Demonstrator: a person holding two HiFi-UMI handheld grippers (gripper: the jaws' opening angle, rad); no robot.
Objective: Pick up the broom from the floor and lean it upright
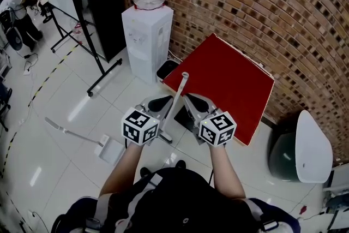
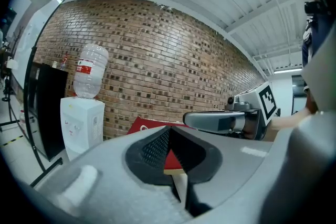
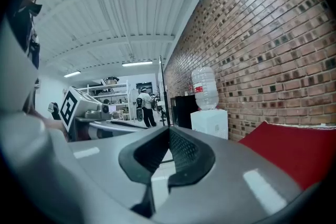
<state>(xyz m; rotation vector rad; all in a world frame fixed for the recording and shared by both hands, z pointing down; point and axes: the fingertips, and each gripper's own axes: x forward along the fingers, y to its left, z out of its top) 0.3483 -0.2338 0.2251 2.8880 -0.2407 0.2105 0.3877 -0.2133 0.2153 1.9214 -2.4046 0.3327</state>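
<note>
The broom's pale handle (image 1: 175,102) runs slantwise between my two grippers in the head view. Its upper end lies over the edge of the red board (image 1: 229,84), and its lower end (image 1: 164,138) is on the floor tiles. My left gripper (image 1: 162,101) is just left of the handle and my right gripper (image 1: 191,100) just right of it. In the left gripper view the left gripper (image 2: 169,129) is shut with no handle inside. The right gripper (image 3: 169,129) also has its tips together, with only floor showing through the hollow.
The red board leans on the brick wall (image 1: 262,13). A water dispenser (image 1: 146,35) stands left of it. A long-handled dustpan (image 1: 103,147) lies on the floor at left. A whiteboard stand (image 1: 82,35) is behind, and a bin with a white lid (image 1: 305,147) sits at right.
</note>
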